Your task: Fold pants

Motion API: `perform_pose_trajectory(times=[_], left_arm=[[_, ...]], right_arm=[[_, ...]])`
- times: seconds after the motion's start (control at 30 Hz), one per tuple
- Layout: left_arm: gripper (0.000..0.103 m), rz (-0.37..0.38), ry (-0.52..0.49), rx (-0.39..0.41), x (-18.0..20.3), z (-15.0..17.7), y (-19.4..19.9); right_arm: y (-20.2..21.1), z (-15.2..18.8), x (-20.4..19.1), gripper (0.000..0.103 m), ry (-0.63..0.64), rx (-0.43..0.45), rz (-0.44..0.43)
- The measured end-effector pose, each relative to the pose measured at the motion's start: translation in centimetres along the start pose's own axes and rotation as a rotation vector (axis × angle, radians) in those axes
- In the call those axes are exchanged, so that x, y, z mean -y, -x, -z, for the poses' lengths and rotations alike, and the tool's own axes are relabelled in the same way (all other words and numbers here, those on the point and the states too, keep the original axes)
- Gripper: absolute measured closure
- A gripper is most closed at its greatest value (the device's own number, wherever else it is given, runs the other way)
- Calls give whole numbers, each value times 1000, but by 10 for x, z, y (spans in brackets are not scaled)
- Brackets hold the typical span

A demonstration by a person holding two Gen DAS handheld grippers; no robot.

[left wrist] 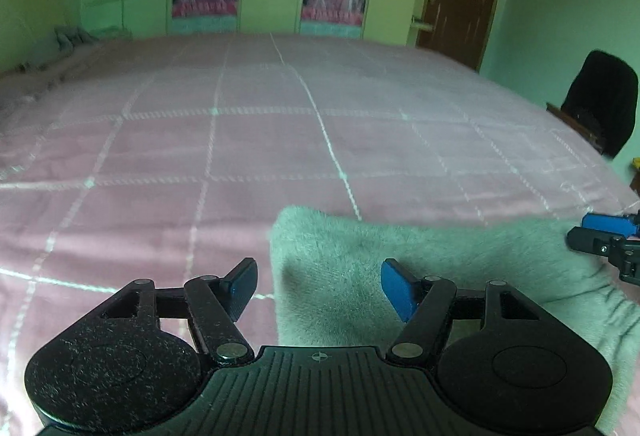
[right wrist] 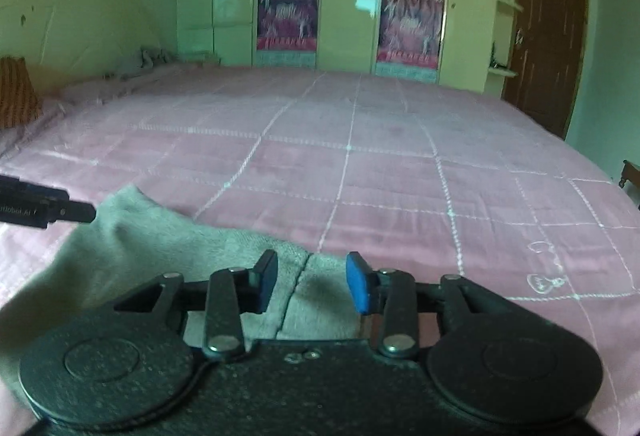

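Grey fleecy pants (left wrist: 400, 260), soft and folded w/ a rounded corner, lie on the near edge of the bed (left wrist: 240, 139), a pink quilt w/ white stitched squares. Left tool (left wrist: 318, 290) released above pants' corner; right tool (right wrist: 312, 282) released over pants' seam, nothing gripped.

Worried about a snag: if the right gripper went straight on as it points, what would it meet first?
Probably the grey pants beneath the open right gripper, near their seam; beyond lies the pink bedspread. Depth is uncertain.

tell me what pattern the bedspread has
Pink bedspread with a grid of white stitched lines, clearest in the right wrist view.
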State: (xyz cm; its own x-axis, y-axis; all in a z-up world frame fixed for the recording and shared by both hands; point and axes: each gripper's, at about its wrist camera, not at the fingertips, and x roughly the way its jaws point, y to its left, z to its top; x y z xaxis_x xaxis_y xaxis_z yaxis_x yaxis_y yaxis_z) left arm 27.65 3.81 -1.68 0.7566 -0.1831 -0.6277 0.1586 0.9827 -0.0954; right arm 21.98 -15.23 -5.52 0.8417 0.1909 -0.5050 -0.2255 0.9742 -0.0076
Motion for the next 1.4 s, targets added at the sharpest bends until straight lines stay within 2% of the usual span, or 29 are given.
perform_pose_trajectory(times=[0.03, 0.1, 0.17, 0.2, 0.27, 0.33, 0.37, 0.43, 0.5, 0.57, 0.7, 0.93, 1.27, 1.4], left_arm=[[35, -5, -1, -29, -2, 3, -8], [33, -9, 6, -104, -1, 9, -30], [21, -15, 42, -112, -4, 15, -38], [21, -15, 56, -112, -6, 14, -37], [21, -11, 71, -78, -7, 11, -26], [21, -11, 42, -43, -4, 9, -17], [21, -9, 37, -44, -3, 8, -19], [21, -19, 20, -76, 0, 9, -24], [21, -28, 11, -126, 3, 13, -31], [19, -31, 26, -120, 4, 15, -26], [13, -50, -2, -118, 11, 27, -9], [12, -43, -67, -122, 24, 44, 24], [11, -47, -103, -109, 34, 70, 62], [0, -63, -78, -97, 32, 83, 79]], right_arm=[[-5, 0, 0, 59, 2, -7, -9], [-19, 3, -2, 32, 37, -45, 42], [-38, 10, 0, 29, 37, -119, 72], [-44, 14, 6, 27, -2, -139, 64], [-46, 15, 16, 27, -63, -149, 43], [-32, 11, 18, 28, -85, -108, 32], [-23, 9, 17, 28, -82, -69, 36], [-20, 6, 14, 28, -91, -55, 30], [-32, 6, 13, 25, -105, -109, 36], [-48, 11, 14, 24, -111, -201, 43], [-39, 17, 26, 20, -188, -216, 17], [-10, 31, 24, 17, -213, -240, 4], [19, 49, 17, 14, -252, -272, -21], [30, 64, 17, 9, -257, -301, -38]])
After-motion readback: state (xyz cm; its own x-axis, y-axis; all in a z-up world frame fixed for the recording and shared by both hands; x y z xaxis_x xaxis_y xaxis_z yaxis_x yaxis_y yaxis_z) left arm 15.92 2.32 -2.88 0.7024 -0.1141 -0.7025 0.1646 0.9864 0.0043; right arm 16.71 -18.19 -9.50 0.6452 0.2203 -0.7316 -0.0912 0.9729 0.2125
